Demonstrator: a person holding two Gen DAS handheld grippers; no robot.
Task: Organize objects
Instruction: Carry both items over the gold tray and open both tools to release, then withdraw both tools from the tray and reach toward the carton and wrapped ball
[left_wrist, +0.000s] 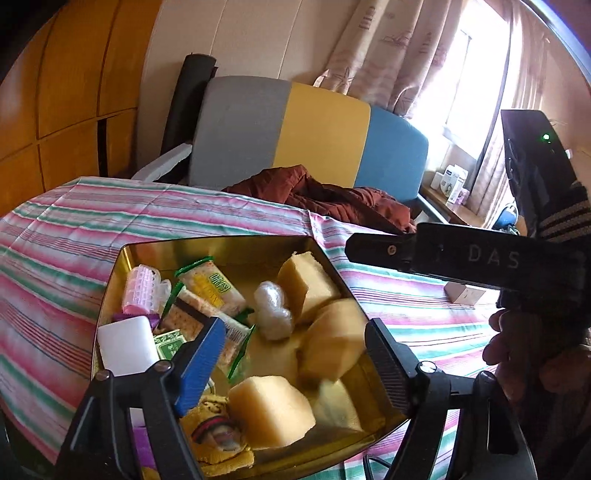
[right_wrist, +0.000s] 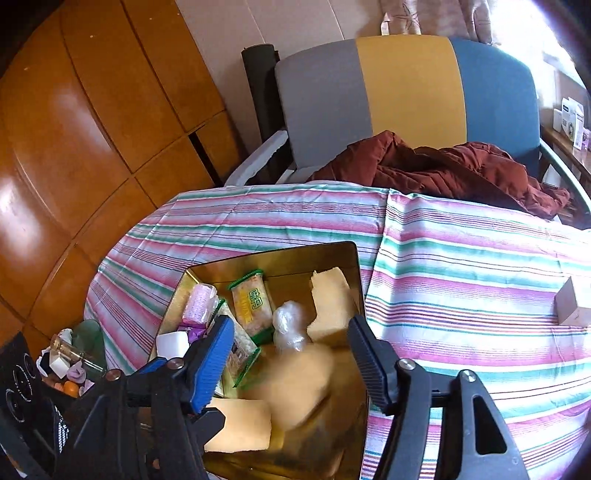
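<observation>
Hovering with jaws spread and empty over the gold metal tin (right_wrist: 352, 258), the right gripper (right_wrist: 291, 354) faces the small white cardboard box (right_wrist: 574, 304) at the striped tablecloth's (right_wrist: 461, 258) right edge; the left gripper (left_wrist: 295, 354) also gapes empty.

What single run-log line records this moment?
left gripper: open, empty | right gripper: open, empty | both over tin | sponges, crackers inside | box on cloth

Each black claw (left_wrist: 291, 354) has one blue-padded finger and silver screws.
</observation>
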